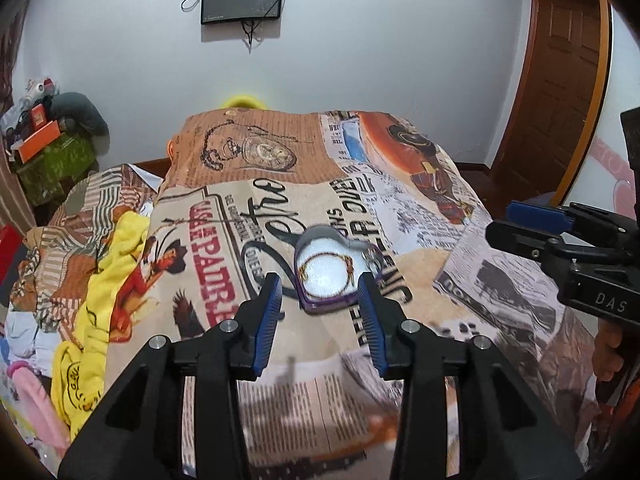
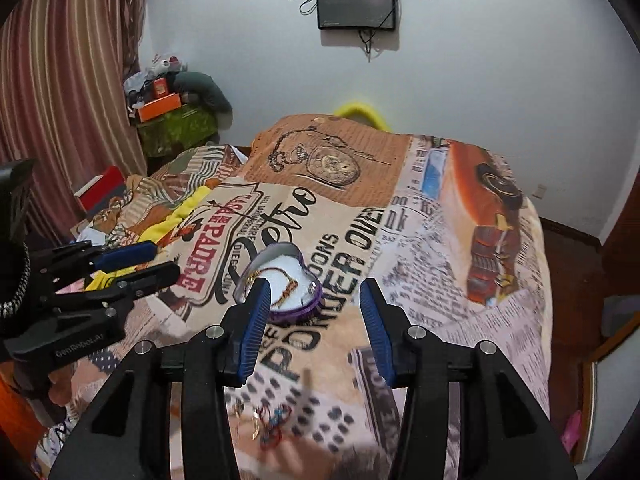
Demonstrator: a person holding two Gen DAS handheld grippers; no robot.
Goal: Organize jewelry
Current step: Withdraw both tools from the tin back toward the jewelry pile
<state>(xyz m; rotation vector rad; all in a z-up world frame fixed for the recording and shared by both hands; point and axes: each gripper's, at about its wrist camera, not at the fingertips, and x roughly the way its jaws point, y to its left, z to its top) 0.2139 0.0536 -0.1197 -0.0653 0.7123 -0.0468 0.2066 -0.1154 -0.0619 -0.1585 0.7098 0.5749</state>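
Heart-shaped jewelry box (image 1: 329, 276) between spread left tongs (image 1: 320, 312).

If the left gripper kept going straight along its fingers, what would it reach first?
Most likely the heart-shaped jewelry box: it sits centred just beyond the open left gripper, with a bracelet lying on its white insert. Nothing shows between them, though depth is hard to judge; a low path might touch the printed bedspread first.

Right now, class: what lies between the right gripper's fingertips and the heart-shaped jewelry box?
Nothing but printed bedspread. In the right wrist view the right gripper is open, and the heart-shaped box sits just beyond its left finger.
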